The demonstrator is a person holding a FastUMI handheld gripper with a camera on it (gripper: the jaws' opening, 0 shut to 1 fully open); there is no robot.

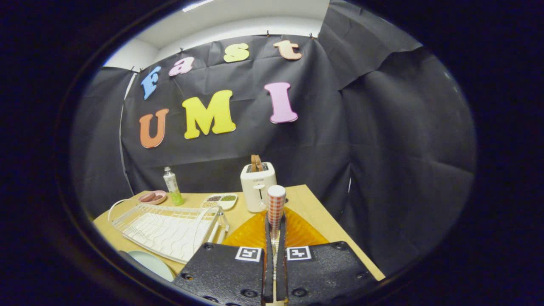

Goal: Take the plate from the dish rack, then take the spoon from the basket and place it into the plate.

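Gripper pinching a checked-handled spoon above an orange basket on a wooden table.

The gripper [275,238] is holding its two fingers pressed nearly together on the spoon [276,208], whose red-and-white checked handle is standing upright between them; its bowl is hidden. It is probably light, stiff and a little slippery, so the handle is the sensible grip. Just beneath, the orange basket [297,231] is spreading out. To the left a pale plate [151,262] is lying by the table's near edge, beside the white dish rack [165,229]. Beyond, a toaster [258,187] is standing. Open tabletop is lying between basket and plate.
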